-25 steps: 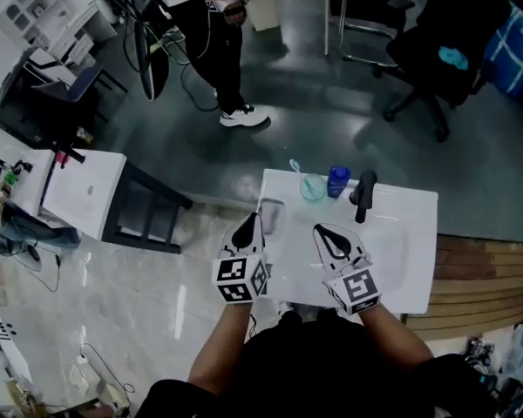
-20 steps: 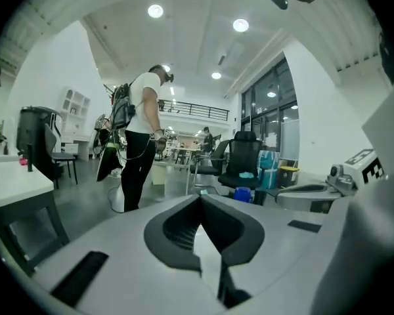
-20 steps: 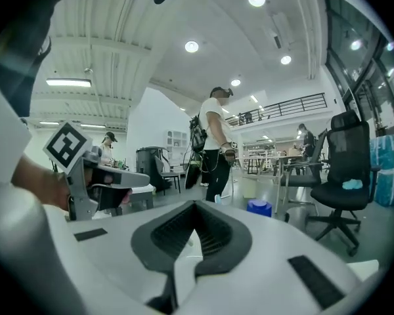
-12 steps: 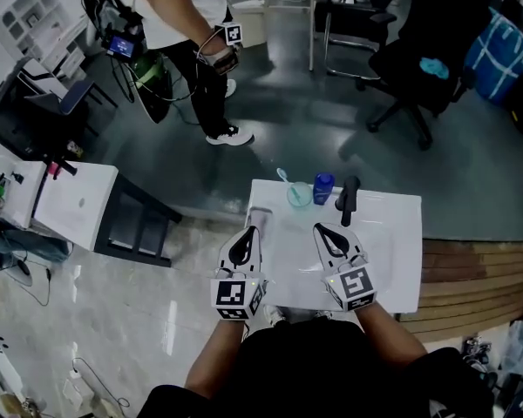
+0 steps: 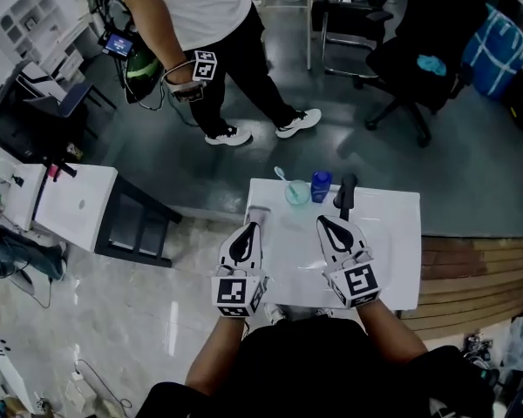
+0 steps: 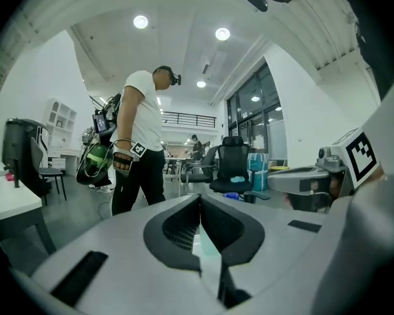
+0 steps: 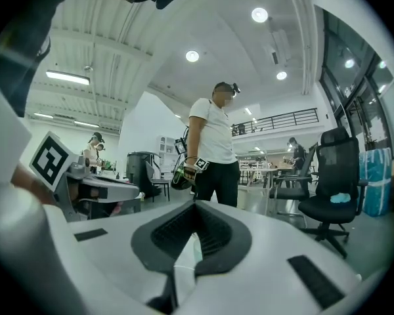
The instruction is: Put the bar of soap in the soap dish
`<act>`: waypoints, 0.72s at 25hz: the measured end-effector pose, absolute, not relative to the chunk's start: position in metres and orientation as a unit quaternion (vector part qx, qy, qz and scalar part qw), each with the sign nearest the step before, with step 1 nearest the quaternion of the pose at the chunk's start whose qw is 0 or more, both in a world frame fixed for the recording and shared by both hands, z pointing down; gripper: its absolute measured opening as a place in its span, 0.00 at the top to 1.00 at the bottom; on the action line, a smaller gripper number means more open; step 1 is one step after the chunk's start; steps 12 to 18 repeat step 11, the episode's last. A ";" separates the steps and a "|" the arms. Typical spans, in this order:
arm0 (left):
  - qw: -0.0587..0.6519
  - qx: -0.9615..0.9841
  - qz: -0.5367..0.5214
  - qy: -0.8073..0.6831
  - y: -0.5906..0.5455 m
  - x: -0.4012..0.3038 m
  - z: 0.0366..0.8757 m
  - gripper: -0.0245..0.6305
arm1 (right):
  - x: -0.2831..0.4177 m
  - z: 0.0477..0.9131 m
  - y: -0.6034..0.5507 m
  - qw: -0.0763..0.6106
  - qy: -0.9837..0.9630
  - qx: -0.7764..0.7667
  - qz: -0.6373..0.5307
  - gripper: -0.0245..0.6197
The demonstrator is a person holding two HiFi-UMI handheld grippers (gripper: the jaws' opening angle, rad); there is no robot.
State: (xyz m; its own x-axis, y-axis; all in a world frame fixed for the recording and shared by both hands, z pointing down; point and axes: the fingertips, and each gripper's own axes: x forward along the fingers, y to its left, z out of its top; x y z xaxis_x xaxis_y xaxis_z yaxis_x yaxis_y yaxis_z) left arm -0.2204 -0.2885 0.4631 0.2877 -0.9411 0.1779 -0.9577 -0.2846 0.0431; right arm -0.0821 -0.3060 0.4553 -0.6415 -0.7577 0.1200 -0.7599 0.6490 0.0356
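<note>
- The white two-jaw left gripper (image 5: pixel 249 228) and its twin, the right gripper (image 5: pixel 323 222), are held side by side over a white rectangular washbasin (image 5: pixel 392 233). Both are pointed away from the wearer.
- In each gripper's own view the black-padded jaws are seen drawn together at the tips, with nothing caught between them.
- A small grey rectangular soap dish (image 5: pixel 260 210) is seen near the basin's far left corner. It lies just beyond the left gripper's tips and is partly covered by them, where a second ago more of it was shown.
- The bar of soap cannot be made out in any view.
- Along the basin's far edge, three things are lined up close together from left to right. They are a translucent teal cup with a toothbrush (image 5: pixel 296 192), a blue plastic bottle (image 5: pixel 321 185) and a black tap (image 5: pixel 343 197).
- Against the frame a second ago, both grippers are found in much the same place over the basin, jaws unchanged.
- The larger change is beyond the basin. A person in a white shirt and black trousers (image 5: pixel 205 7), of whom little but the legs was shown at the top edge a second ago, is now caught mid-stride on the grey floor.
- A square-marker cube (image 5: pixel 204 66) is seen at that person's wrist.
- A black office chair (image 5: pixel 418 33) is seen at the upper right, as before.
</note>
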 end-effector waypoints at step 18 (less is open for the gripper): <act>0.076 0.800 0.055 -0.593 -0.280 -0.215 0.463 0.93 | -0.072 0.458 -0.299 0.047 -0.899 0.433 0.039 0.94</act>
